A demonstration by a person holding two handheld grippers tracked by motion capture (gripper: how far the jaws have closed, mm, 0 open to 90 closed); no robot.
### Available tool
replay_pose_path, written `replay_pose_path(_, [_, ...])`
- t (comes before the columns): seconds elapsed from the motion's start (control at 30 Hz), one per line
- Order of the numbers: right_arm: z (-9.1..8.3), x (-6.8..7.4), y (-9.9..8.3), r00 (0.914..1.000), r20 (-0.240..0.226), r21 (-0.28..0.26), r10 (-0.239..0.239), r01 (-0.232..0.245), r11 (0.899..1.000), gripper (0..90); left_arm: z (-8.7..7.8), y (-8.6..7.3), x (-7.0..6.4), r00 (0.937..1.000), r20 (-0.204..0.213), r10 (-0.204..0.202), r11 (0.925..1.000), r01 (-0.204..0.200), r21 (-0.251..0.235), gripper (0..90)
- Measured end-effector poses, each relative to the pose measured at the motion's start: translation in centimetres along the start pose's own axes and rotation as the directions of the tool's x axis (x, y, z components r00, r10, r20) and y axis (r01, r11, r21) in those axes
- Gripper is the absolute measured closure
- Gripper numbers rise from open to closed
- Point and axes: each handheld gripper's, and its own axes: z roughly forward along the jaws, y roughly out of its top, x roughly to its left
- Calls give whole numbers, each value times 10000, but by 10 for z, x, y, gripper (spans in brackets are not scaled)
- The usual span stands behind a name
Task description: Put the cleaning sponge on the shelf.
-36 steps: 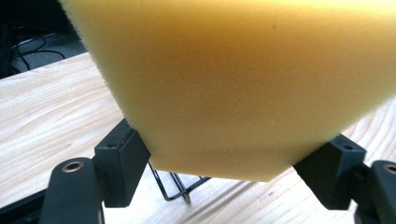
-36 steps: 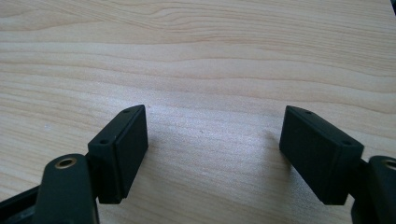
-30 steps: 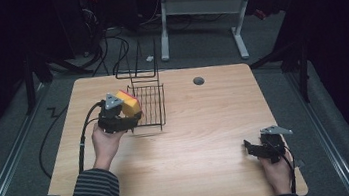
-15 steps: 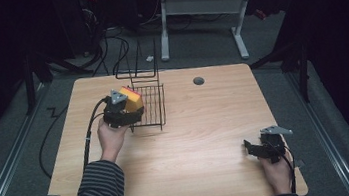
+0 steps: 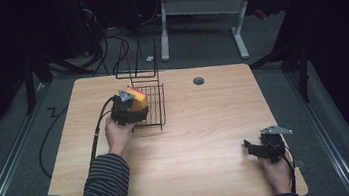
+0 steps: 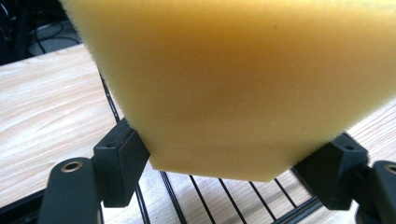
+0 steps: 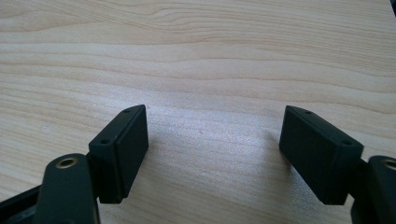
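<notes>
right gripper [image 5: 254, 149] sits low at the near right corner of the desk [image 5: 208, 139], jaws spread wide with nothing between them; the right gripper view has bare wood under the pads [image 7: 122, 149]. it hasn't shifted over the last second, parked.

left gripper [image 5: 131, 114] is the one that moved: a second ago it was at the rack's left edge, now it has pushed forward and slightly right, so the sponge [image 5: 136, 98] is over the near-left part of the wire rack [image 5: 156, 108]. jaws are clamped on the sponge, one on each side; in the left gripper view the yellow sponge [image 6: 233, 84] is pinched between the two pads [image 6: 119, 163], and rack wires [image 6: 196, 193] run just beneath its lower edge. can't tell whether the sponge touches the wires yet or hangs just above.

meaning: transport looks nearly done, sponge is lined up over the rack, not yet released. next call is probably a short lower and then opening the jaws. risk: the foam is squeezed, so it may spring or tip on release, and it's near the rack's left rim rather than centred.

beyond the rack, the rack's upright wire frame [image 5: 140, 64] stands at the far edge of the desk, and a cable hole [image 5: 198, 81] sits to the right, well apart.
</notes>
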Motion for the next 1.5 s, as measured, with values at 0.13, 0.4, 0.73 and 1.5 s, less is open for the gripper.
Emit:
replay_pose_path(0.13, [0, 0, 0, 10000, 0, -2, 5, -5, 10000, 242, 8, 3, 0, 9996, 215, -174, 9997, 171, 144, 247])
replay_pose_path(0.4, [0, 0, 0, 10000, 1, -3, 4, -4, 10000, 242, 22, 2, 3, 9972, 73, -740, 9968, 738, 302, 247])
replay_pose_path(0.73, [0, 0, 0, 10000, 3, 1, 12, -12, 10000, 242, 28, -1, 6, 9971, -56, -758, 9960, 760, 468, 239])
replay_pose_path(1.5, [0, 0, 0, 10000, 4, -1, 0, 0, 10000, 242, 34, -3, 7, 9945, 46, -1042, 9936, 1039, 432, 148])
